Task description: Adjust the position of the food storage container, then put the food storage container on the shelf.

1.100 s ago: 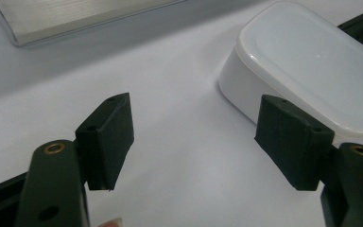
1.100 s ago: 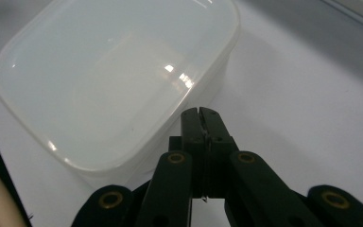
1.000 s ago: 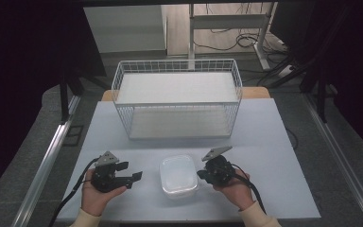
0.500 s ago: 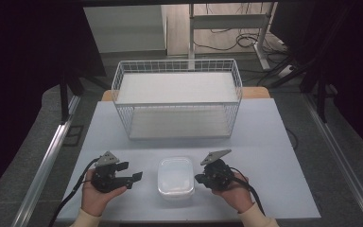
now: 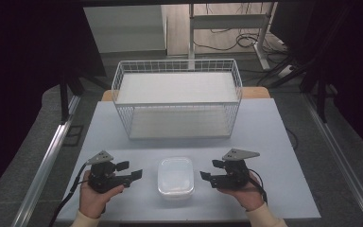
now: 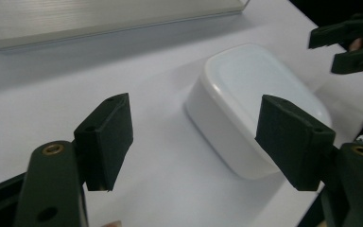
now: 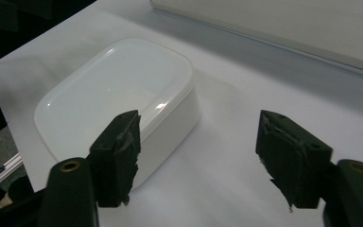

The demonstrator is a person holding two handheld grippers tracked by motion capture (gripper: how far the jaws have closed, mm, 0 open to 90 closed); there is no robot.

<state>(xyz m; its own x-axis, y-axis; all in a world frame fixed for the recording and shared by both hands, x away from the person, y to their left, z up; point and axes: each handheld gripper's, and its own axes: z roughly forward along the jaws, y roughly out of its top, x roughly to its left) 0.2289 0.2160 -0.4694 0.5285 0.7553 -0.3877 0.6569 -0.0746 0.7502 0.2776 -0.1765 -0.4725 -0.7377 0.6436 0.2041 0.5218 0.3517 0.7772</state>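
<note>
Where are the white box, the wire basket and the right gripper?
white box (image 5: 175, 176), high view, middle of its lid.
wire basket (image 5: 177, 103), high view, near top rim.
right gripper (image 5: 204, 178), high view, between its fingertips.

From above my side I look forward and down on the table (image 5: 264, 127); both my gripper cameras share the white lidded box (image 6: 260, 90) close-up, from opposite sides.

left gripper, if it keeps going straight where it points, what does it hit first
Most likely the white lidded box: the open left gripper points right at its near side. Depth is hard to judge.
</note>
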